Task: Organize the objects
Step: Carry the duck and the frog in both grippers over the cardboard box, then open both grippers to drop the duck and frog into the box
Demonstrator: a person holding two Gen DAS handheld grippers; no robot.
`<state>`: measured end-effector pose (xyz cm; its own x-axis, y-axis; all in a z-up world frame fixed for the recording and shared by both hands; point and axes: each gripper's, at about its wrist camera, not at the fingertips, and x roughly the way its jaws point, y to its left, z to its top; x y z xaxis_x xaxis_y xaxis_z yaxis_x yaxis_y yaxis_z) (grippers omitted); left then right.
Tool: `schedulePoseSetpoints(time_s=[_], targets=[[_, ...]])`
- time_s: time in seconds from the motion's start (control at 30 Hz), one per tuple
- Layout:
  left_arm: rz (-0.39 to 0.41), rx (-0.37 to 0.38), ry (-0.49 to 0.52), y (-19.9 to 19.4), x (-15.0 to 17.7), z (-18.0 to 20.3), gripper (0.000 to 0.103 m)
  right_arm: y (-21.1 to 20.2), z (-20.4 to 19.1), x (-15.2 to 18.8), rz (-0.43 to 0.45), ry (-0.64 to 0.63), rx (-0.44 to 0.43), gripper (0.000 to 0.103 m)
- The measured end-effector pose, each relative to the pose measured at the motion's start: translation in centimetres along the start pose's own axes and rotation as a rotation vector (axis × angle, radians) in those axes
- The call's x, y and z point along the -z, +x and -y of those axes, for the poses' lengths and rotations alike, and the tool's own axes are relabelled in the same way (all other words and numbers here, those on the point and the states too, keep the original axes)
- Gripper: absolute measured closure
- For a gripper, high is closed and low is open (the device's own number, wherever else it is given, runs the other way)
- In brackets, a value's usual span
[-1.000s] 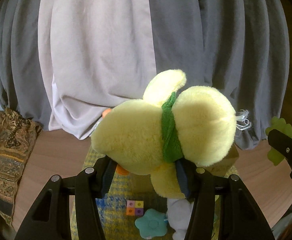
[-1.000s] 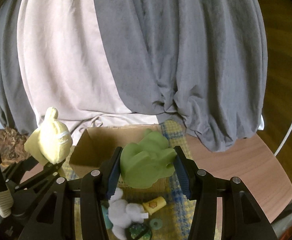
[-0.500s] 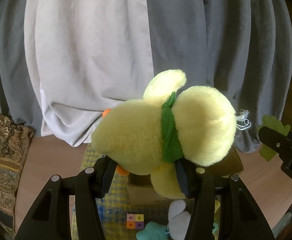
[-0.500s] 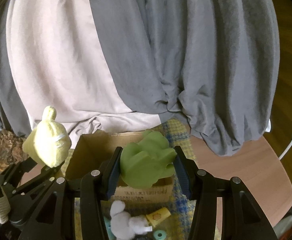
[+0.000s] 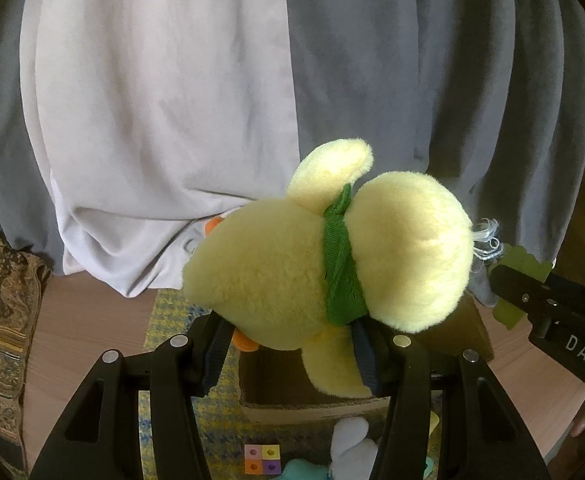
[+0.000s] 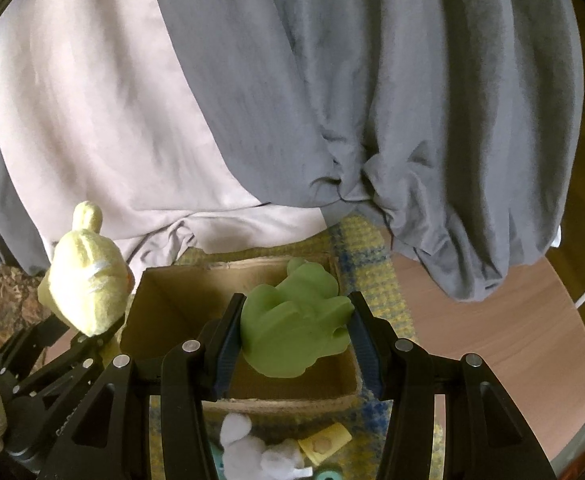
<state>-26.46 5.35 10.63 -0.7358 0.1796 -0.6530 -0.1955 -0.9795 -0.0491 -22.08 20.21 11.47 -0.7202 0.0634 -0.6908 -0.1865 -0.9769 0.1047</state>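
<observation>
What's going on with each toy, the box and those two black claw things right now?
Left gripper: shut on the yellow plush duck, held in the air.
Right gripper: shut on the green toy, above the box.
Cardboard box: open, looks empty.
White plush: lying on the mat.

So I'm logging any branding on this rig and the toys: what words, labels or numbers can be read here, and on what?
"DAS": white letters on the right gripper body, cut off by the left wrist view's edge.
Embossed lettering on the left gripper arm, in the right wrist view: too blurred to read.
Nothing readable on the yellow plush duck, green toy or cardboard box.
</observation>
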Motion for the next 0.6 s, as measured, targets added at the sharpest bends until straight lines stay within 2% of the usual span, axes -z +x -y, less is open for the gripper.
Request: schedulePoseSetpoints(time_s=[0.17, 0.27, 0.3, 0.33, 0.37, 0.4, 0.6], targets=[[-0.031, 0.017, -0.010, 1.2, 0.0, -0.2, 0.049, 1.0, -0.3, -0.2, -0.011, -0.012, -0.007, 0.052], [-0.032, 0.012, 0.004, 1.4, 0.2, 0.0, 0.044, 1.2, -0.4, -0.1, -0.016, -0.016, -0.016, 0.052], [-0.033, 0.006, 0.005, 1.4, 0.3, 0.0, 0.036, 1.2, -0.4, -0.1, -0.015, -0.015, -0.012, 0.046], [-0.033, -0.004, 0.004, 1.5, 0.4, 0.0, 0.031, 1.2, -0.3, 0.0, -0.016, -0.010, -0.002, 0.032], [-0.030, -0.021, 0.001, 1.4, 0.4, -0.1, 0.022, 1.1, -0.2, 0.0, -0.013, -0.003, 0.006, 0.026], [-0.027, -0.034, -0.001, 1.3, 0.5, -0.1, 0.017, 0.8, 0.0, 0.0, -0.003, 0.007, 0.014, 0.018], [-0.029, -0.037, -0.012, 1.0, 0.8, -0.4, 0.011, 0.7, 0.6, 0.3, -0.016, 0.034, 0.013, 0.015]])
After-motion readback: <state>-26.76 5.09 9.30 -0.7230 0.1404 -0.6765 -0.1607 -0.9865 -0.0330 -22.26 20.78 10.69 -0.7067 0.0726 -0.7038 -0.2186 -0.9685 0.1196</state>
